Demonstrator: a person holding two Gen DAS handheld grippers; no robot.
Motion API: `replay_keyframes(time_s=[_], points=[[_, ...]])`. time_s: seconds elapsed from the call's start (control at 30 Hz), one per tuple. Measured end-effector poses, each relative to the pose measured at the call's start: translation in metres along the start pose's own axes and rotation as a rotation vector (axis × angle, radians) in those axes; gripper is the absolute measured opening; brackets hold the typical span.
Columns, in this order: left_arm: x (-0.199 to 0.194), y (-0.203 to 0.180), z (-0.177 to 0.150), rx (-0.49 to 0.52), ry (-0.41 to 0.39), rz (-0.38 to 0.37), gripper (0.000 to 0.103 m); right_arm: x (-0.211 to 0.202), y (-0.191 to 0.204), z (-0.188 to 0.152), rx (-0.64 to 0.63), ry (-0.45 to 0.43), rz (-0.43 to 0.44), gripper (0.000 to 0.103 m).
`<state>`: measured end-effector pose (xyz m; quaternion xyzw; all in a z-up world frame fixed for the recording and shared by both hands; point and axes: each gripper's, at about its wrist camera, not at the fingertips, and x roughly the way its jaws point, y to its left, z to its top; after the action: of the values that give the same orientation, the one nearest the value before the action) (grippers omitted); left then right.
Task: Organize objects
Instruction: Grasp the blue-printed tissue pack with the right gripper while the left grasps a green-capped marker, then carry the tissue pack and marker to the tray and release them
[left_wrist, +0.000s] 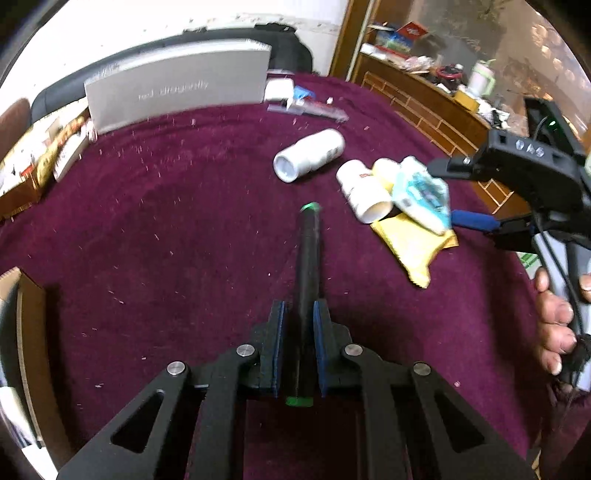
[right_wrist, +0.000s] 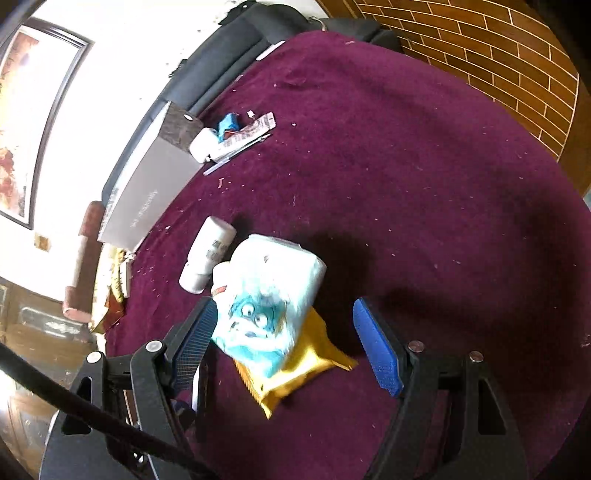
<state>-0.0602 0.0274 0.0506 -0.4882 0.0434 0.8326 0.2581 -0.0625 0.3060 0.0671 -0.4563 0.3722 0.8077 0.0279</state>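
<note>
Left gripper (left_wrist: 298, 314): fingers narrow, clamped on a black marker (left_wrist: 308, 258) with green ends; the marker runs lengthwise between the blue pads, its far green tip projecting well ahead of the fingers over the maroon tabletop (left_wrist: 166, 221), its near end showing behind the pads. Ahead and to the right of those fingers lies a cluster: a large white bottle (left_wrist: 310, 155) on its side, then a smaller white bottle (left_wrist: 364, 195) touching a pale blue tissue pack (left_wrist: 421, 195), which rests on a yellow packet (left_wrist: 413, 247). Right gripper (right_wrist: 291, 343): fingers wide, pads (right_wrist: 376, 347) apart on either side of the tissue pack (right_wrist: 269, 295); the left pad sits just beside the pack's edge, contact cannot be told; the right pad stands clearly apart from it. The yellow packet (right_wrist: 295, 373) lies under the pack, between the fingers. The large white bottle (right_wrist: 207, 254) lies ahead and left of these fingers, and the smaller one (right_wrist: 221, 275) shows partly behind the pack. Farther ahead, a grey box (right_wrist: 151, 199) stands on edge near the tabletop's far border, with small clutter (right_wrist: 236, 136) beside it. A hand (left_wrist: 557, 325) grips the right gripper's handle at the right edge of the left wrist view.
</note>
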Motion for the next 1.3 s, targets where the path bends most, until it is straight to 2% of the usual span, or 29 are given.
replay_keyframes(time_s=[0.07, 0.13, 0.2, 0.33, 0.37, 0.4, 0.47, 0.57, 0.63, 0.77, 0.83, 1.13, 1.3], points=[[0.010, -0.001, -0.002, -0.013, 0.018, -0.003, 0.016, 0.007, 0.005, 0.002, 0.004, 0.001, -0.023, 0.076], [0.014, -0.007, -0.001, 0.002, -0.013, 0.021, 0.025, 0.010, 0.009, 0.003, -0.007, -0.005, -0.057, 0.076], [0.018, -0.015, 0.001, 0.008, -0.023, 0.012, 0.044, 0.015, 0.012, 0.003, -0.021, -0.006, -0.079, 0.076], [0.025, -0.032, -0.006, 0.077, -0.058, 0.083, 0.048, 0.019, 0.018, 0.002, -0.047, -0.021, -0.117, 0.075], [0.024, -0.033, -0.008, 0.085, -0.061, 0.084, 0.037, 0.020, 0.022, 0.001, -0.070, -0.025, -0.125, 0.070], [0.022, -0.031, -0.008, 0.079, -0.057, 0.082, 0.011, 0.020, 0.025, 0.000, -0.089, -0.026, -0.129, 0.056], [0.018, -0.024, -0.007, 0.050, -0.038, 0.051, 0.011, 0.022, 0.031, 0.000, -0.135, -0.013, -0.134, 0.041], [0.007, -0.017, -0.012, 0.036, -0.047, 0.045, 0.011, 0.018, 0.036, -0.003, -0.176, -0.024, -0.138, 0.033], [-0.001, -0.012, -0.016, 0.011, -0.054, 0.022, 0.011, 0.013, 0.040, -0.007, -0.203, -0.034, -0.138, 0.024], [-0.022, -0.005, -0.024, -0.031, -0.082, -0.019, 0.011, -0.001, 0.050, -0.020, -0.261, -0.047, -0.129, 0.018], [-0.035, -0.003, -0.029, -0.050, -0.107, -0.042, 0.011, -0.009, 0.054, -0.028, -0.279, -0.053, -0.112, 0.012], [-0.086, 0.008, -0.054, -0.102, -0.201, -0.065, 0.011, -0.028, 0.062, -0.065, -0.290, -0.034, 0.001, 0.011], [-0.111, 0.020, -0.077, -0.131, -0.238, -0.047, 0.011, -0.041, 0.076, -0.093, -0.323, -0.016, 0.054, 0.011]])
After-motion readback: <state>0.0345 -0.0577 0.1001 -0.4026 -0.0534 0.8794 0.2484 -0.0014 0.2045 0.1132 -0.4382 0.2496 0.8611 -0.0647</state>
